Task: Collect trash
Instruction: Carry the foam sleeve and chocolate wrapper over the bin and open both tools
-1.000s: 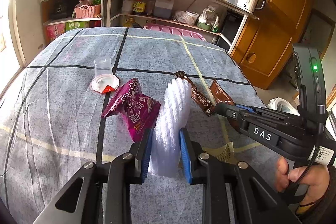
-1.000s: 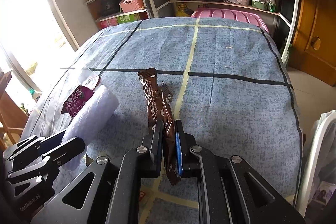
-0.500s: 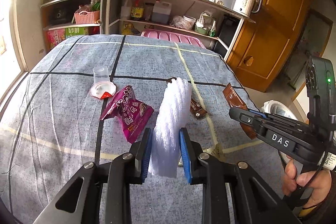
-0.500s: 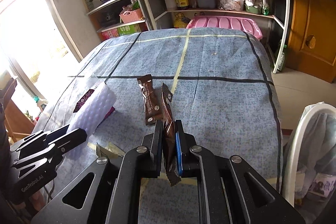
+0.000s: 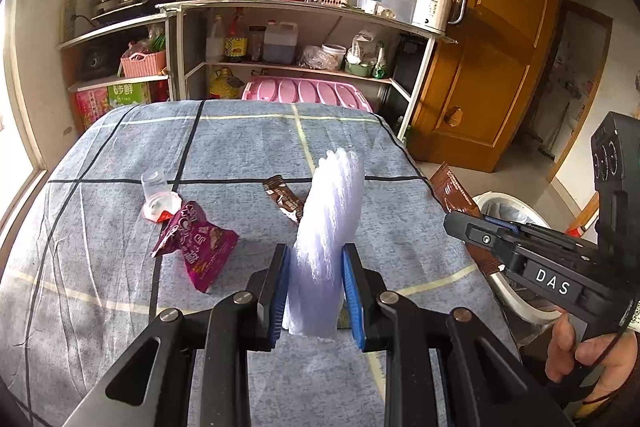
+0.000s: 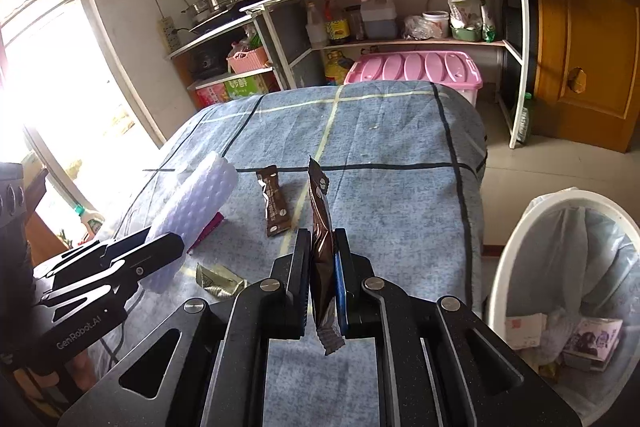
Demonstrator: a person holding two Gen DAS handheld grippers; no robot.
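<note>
With the foam sheet [image 5: 328,227] pinched by the left gripper [image 5: 316,291] and the brown wrapper [image 6: 322,247] by the right gripper [image 6: 322,279], either could be dropped beside the bin [image 6: 500,267]. Thin edge grips may be lost.

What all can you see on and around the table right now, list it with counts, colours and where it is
foam sheet: 1, white, in left gripper
brown wrapper: 1, in right gripper
second brown wrapper: 1, table centre
snack bag: 1, purple, table left
plastic cup: 1, clear, behind bag
lid: 1, white-red, at the cup's base
olive wrapper: 1, table near edge
table: 1, blue-grey cloth
bin: 1, white, right of table
left gripper: 1, black
right gripper: 1, black
hand: 1, holding right gripper
</note>
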